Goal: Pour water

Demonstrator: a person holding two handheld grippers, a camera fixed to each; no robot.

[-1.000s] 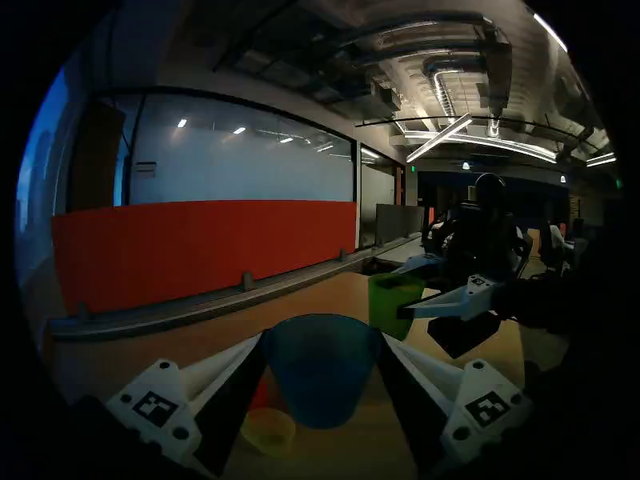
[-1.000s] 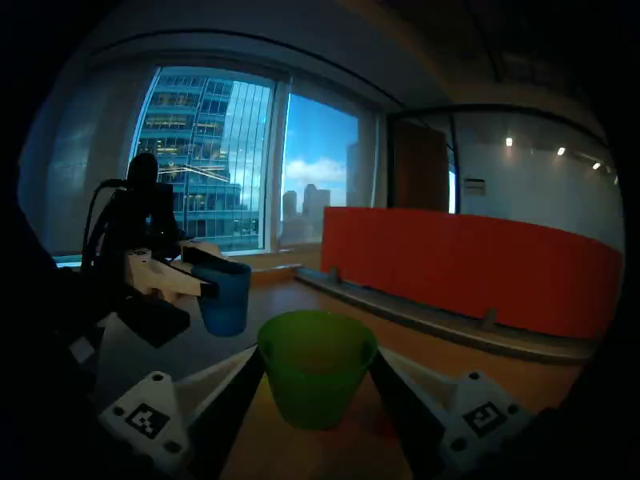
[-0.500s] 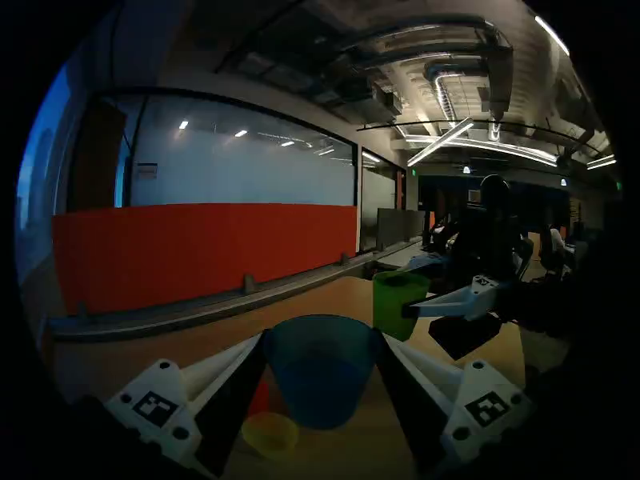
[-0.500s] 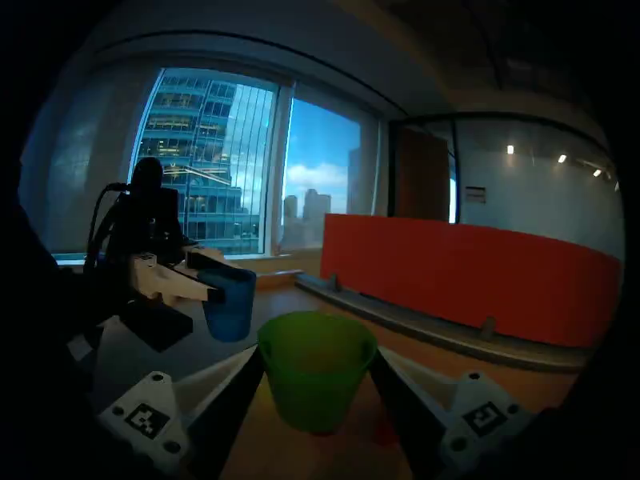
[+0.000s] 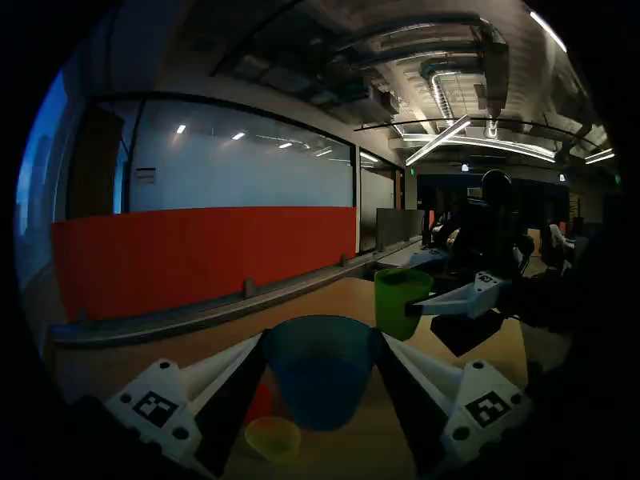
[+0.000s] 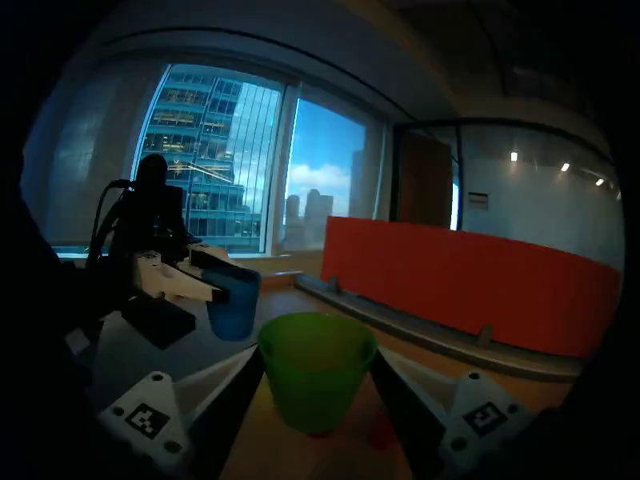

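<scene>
**A:** Surroundings, and anything in the way?

**B:** Dim office. Pale wooden tabletop (image 5: 320,300) below, with a long orange-red partition panel (image 5: 200,248) along its far edge. Bright ceiling strip light (image 5: 438,138) overhead. Tall window (image 6: 216,160) with city towers in the right gripper view. Low between the near fingers, on the tabletop: a small yellow plastic cup (image 5: 273,438), and just behind it a red plastic item (image 5: 260,400), partly hidden by a finger, shape unclear.

**A:** Containers and grips?

**B:** Left gripper (image 5: 322,342) clenched around a translucent blue plastic cup (image 5: 322,384), upright, held above the tabletop. Darker band in its lower half, whether liquid or shadow impossible to tell. Right gripper (image 6: 318,352) clamped on a green plastic cup (image 6: 316,384), upright, also off the table, near the blue one but apart. Contents of the green cup not discernible.
</scene>
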